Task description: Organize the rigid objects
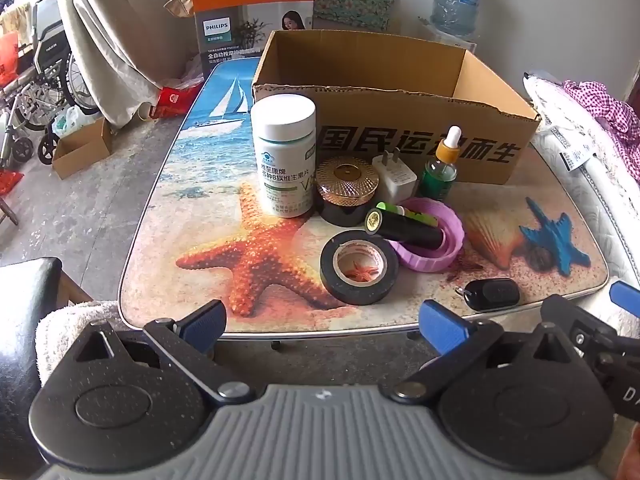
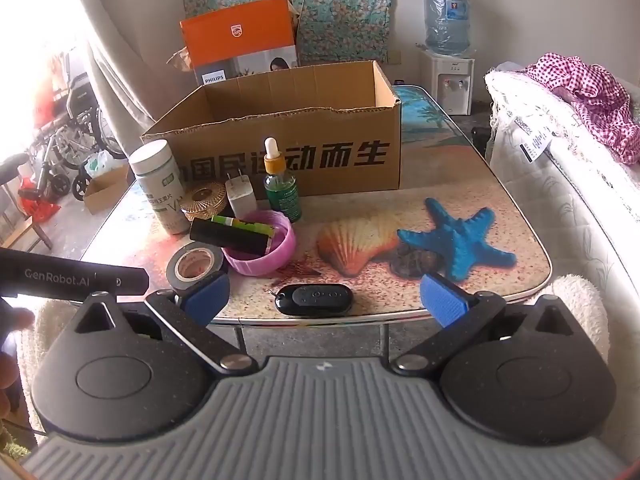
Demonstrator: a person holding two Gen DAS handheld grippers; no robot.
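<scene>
Hovering wide open and empty, both claws face a torn-rimmed brown cardboard box.

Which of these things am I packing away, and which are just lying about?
Job: cardboard box; vitamin bottle; gold-lidded jar; charger plug; dropper bottle; purple lid with black tube across it; tape roll; key fob.

Lying about: Philips box; water jug; wheelchair; checked cloth.

On my tabletop I count one cardboard box, one white pill bottle, one dropper bottle, one gold-lidded jar, one charger plug, one tape roll, one purple lid, one black tube, one key fob.
</scene>
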